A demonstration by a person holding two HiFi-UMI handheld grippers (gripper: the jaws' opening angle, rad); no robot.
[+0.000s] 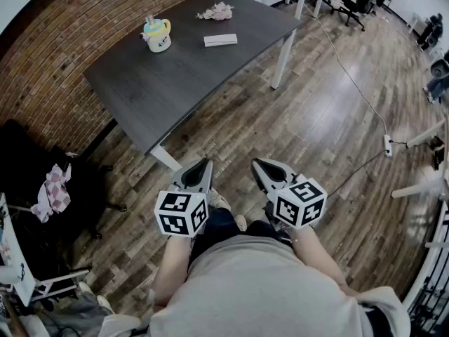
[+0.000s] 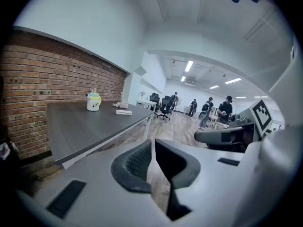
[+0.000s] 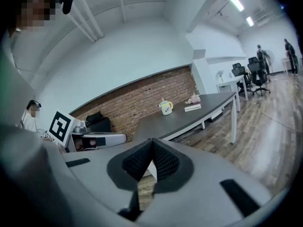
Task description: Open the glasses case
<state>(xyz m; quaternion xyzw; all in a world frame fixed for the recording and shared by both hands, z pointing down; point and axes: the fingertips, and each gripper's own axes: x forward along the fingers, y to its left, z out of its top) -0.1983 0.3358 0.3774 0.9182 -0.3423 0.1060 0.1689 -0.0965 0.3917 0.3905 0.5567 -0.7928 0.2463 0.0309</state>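
While the glasses case [image 1: 220, 40] lay flat on the far part of the dark counter [image 1: 175, 90], a pale slim slab that looked to have its lid down, neither gripper was anywhere near it. A mug [image 1: 157, 35] stood near the case on its left in the head view, and a crumpled pink bundle [image 1: 216, 10] sat just beyond it toward the far edge. The case's long axis ran roughly across the head view, so its long side faced the person. It lay straight ahead and well apart from both grippers, with a stretch of wooden floor [image 1: 316, 118] and most of the counter between. The left gripper [image 1: 203, 161] was held at the waist with its jaws pressed together on nothing, and the right gripper [image 1: 257, 163] beside it was likewise closed and empty. The case sat a little left of the jaws in the left gripper view and further right of them in the right gripper view, so the left seemed marginally nearer. Any opening move would first call for walking up to the counter.
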